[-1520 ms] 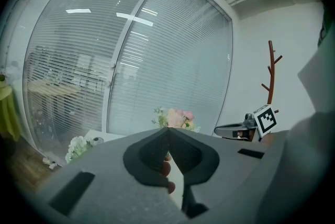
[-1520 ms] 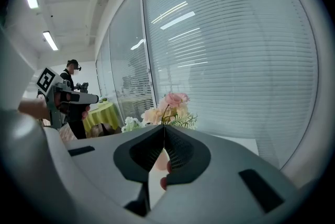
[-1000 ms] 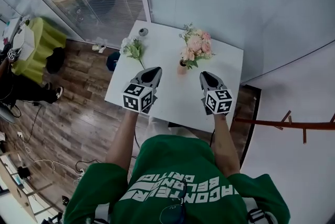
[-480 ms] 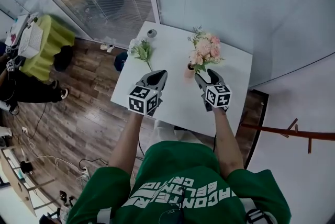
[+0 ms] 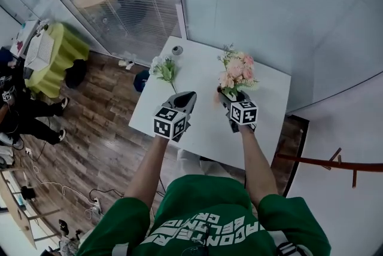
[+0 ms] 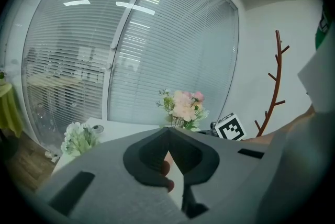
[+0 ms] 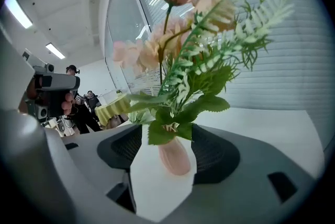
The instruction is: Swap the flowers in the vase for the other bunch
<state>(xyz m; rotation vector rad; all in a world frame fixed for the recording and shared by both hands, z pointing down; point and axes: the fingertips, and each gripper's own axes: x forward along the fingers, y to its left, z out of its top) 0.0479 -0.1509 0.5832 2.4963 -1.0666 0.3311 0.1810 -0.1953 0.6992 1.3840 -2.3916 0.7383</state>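
Note:
A small pink vase (image 7: 175, 157) holding pink flowers (image 5: 236, 69) with green sprigs stands on the white table (image 5: 269, 84). My right gripper (image 7: 166, 130) is open and its jaws have just been opening. The vase stands between them with bare table showing on both sides. In the head view the right gripper (image 5: 225, 97) reaches the vase (image 5: 218, 96) from the near side. The other bunch (image 5: 163, 67), white and green, lies at the table's far left. My left gripper (image 5: 188, 97) hovers near the table's middle, shut and empty (image 6: 167, 132).
A small grey round dish (image 5: 177, 50) sits at the table's far left corner. A glass wall with blinds (image 5: 137, 3) runs behind the table. A brown branch-shaped coat stand (image 6: 275, 81) is on the right. People sit by a green-covered table (image 5: 57, 48) at left.
My right gripper has moved forward and down to the vase and gone from shut to open around it. The left gripper has stayed about where it was.

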